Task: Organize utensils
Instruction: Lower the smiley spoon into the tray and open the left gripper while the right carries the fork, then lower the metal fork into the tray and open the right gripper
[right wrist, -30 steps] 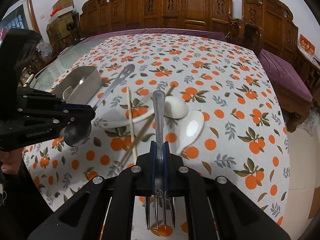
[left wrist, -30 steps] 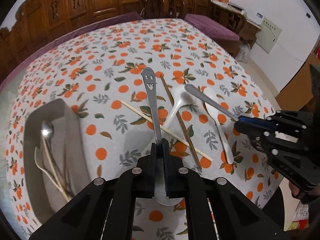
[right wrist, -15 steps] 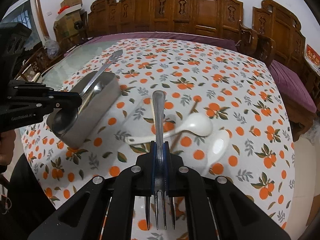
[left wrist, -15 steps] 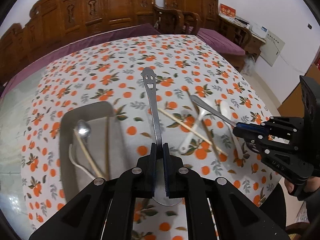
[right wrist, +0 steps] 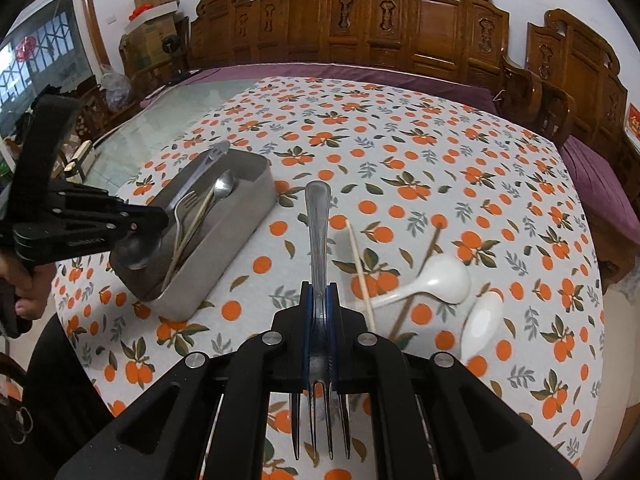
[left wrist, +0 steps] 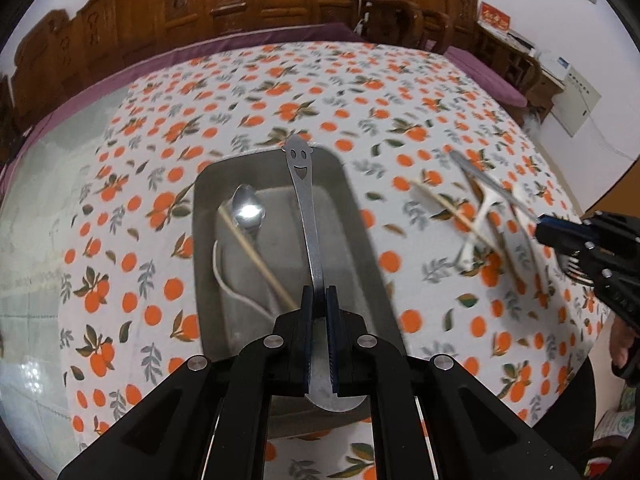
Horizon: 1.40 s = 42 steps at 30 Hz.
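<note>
My left gripper (left wrist: 319,300) is shut on a steel spoon (left wrist: 305,204) with a smiley face cut into its handle, held above the metal tray (left wrist: 356,216). The tray holds a spoon (left wrist: 248,210), a chopstick (left wrist: 256,256) and a fork. My right gripper (right wrist: 319,300) is shut on a steel fork (right wrist: 318,236), tines toward the camera, above the tablecloth to the right of the tray (right wrist: 240,216). Two white spoons (right wrist: 436,280) and two chopsticks (right wrist: 360,272) lie on the cloth. The left gripper also shows in the right wrist view (right wrist: 160,216).
The round table has an orange-print cloth (right wrist: 440,160) and bare glass (right wrist: 168,112) at its left. Carved wooden chairs (right wrist: 400,28) ring the far side. The right gripper shows at the right edge of the left wrist view (left wrist: 544,232).
My left gripper has carried the smiley spoon leftward from over the loose utensils to above the tray. My right gripper with the fork has risen and drawn back a little.
</note>
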Motion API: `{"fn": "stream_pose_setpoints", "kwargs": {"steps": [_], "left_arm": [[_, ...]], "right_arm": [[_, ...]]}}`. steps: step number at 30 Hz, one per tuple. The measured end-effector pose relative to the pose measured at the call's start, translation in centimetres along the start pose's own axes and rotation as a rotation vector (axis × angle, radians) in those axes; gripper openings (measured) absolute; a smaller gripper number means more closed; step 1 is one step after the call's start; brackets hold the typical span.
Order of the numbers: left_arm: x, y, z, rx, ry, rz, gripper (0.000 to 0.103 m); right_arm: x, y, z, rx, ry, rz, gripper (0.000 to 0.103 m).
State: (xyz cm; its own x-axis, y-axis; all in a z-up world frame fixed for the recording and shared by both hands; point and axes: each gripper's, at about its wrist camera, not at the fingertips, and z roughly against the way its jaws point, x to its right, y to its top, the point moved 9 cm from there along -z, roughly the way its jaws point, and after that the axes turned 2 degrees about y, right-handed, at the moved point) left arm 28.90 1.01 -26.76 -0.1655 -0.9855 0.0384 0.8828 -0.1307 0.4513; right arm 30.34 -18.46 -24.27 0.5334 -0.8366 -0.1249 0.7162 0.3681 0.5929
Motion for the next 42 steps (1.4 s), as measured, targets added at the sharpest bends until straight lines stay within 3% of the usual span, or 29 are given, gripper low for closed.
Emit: {"fn": "stream_pose_setpoints", "kwargs": {"steps": [8,18,26,28,38,40,42], "left_arm": [[-1.5,-1.4,-2.9,-0.058,0.006,0.026,0.005],[-2.4,-1.3,-3.9,-0.072,0.002,0.058,0.006],[-3.5,-0.2,0.4,0.029,-0.003,0.089,0.019],[-3.9,-0.1,1.9,0.065,-0.002,0.098,0.026],[-7.2,-0.4,6.9,0.166,0.026,0.131,0.032],[-7.8,-0.7,7.6,0.178,0.032,0.136,0.042],[-8.5,-0.9,8.3,0.194,0.045,0.136,0.045]], "right_arm": [[-1.7,0.7,-1.0,-0.014,0.025,0.013,0.008],[-4.1,2.1,-1.7,-0.012,0.052,0.037,0.008],[-7.0,3.3,-2.2,-0.009,0.087,0.054,0.008],[-7.9,3.6,-2.5,-0.009,0.099,0.054,0.008],[-11.3,4.9,-5.1,-0.029,0.133,0.020,0.008],[-12.0,5.2,-5.9,-0.037,0.145,0.000,0.008],[-12.5,5.4,-6.8,-0.048,0.145,-0.016,0.008]]}}
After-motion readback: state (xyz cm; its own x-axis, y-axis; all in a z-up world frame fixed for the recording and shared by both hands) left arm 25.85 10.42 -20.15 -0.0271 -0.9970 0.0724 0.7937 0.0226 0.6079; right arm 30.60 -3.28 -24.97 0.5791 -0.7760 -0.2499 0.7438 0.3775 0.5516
